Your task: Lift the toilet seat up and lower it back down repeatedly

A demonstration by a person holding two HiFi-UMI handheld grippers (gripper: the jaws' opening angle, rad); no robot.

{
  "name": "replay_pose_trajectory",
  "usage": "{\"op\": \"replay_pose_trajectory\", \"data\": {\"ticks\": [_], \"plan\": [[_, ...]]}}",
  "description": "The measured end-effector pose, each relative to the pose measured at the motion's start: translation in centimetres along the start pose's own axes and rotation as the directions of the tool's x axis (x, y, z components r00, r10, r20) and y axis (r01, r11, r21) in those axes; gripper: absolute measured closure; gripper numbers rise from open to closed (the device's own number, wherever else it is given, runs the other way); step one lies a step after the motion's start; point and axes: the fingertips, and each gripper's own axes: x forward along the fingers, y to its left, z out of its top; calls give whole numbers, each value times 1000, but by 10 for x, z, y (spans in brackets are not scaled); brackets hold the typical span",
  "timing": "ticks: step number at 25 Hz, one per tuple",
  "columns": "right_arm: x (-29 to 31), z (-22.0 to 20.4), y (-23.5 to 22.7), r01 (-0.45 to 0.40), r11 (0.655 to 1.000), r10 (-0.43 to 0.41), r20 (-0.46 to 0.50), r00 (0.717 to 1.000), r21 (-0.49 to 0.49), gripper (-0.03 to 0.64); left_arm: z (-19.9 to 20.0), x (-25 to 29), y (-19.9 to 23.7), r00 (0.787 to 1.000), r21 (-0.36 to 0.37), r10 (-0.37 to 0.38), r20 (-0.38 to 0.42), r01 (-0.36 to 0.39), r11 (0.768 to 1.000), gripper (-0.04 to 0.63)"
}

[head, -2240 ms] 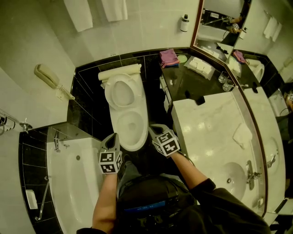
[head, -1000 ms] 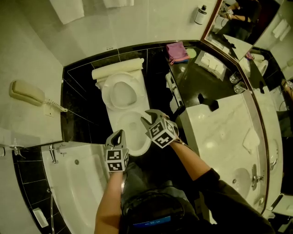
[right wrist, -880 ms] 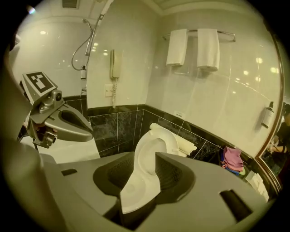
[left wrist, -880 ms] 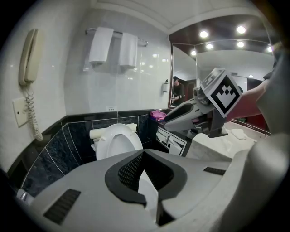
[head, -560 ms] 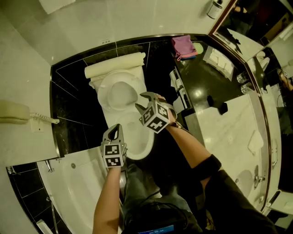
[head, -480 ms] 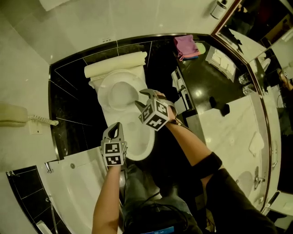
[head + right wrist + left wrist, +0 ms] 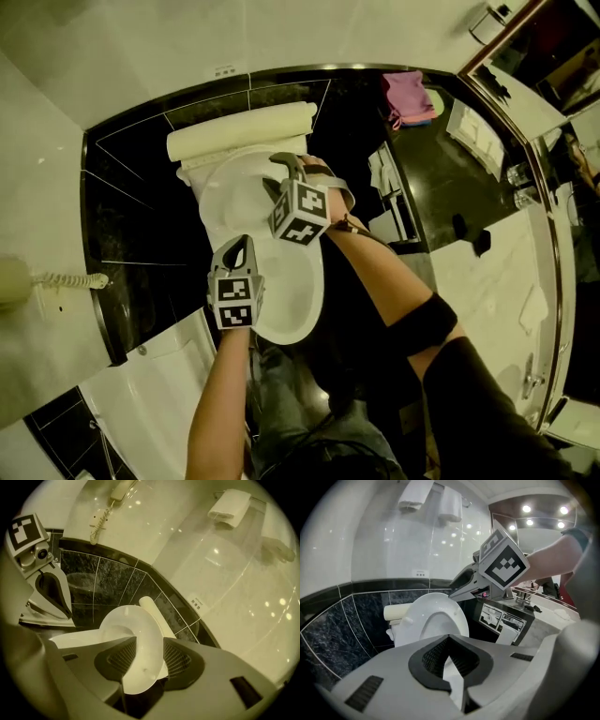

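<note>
Newly opened hand-held gripper (image 7: 279,173), nearer seat (image 7: 230,202)

Along the right of the head view, a table (image 7: 439,180): dark and glossy at the far end, pale and marble-like nearer. On the dark part, close against the wall, a crumpled pink cloth (image 7: 407,94), with a small pale green dish (image 7: 434,101) just beside it. Further along toward the mirror, a flat white tray (image 7: 457,117) of folded white pieces, then two clear glasses (image 7: 521,174) near each other. Where dark meets pale, two small dark objects (image 7: 481,242), too small to identify. On the pale part, a folded white cloth (image 7: 536,305).
</note>
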Motion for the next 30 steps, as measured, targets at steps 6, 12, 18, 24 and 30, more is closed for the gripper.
{"op": "replay_pose_trajectory", "data": {"ticks": [6,12,18,24,30], "plan": [[42,12,-12,38,986,-44,-33,998,-165,417,-1,27,21,1000,-16,3,-4,-3,1000,606],[66,7,-8,8,960,-35,-91,995,-281,459,-12,35,26,1000,-24,-5,-15,4,1000,606],[67,8,-7,21,946,-51,-84,995,-322,456,-18,34,36,1000,-39,6,-15,-6,999,606],[62,9,-4,34,942,-63,-75,995,-335,454,-24,34,31,1000,-47,3,-24,-4,999,606],[49,9,5,35,938,-63,-72,995,-344,459,-30,30,18,999,-55,-4,-33,3,998,606]]}}
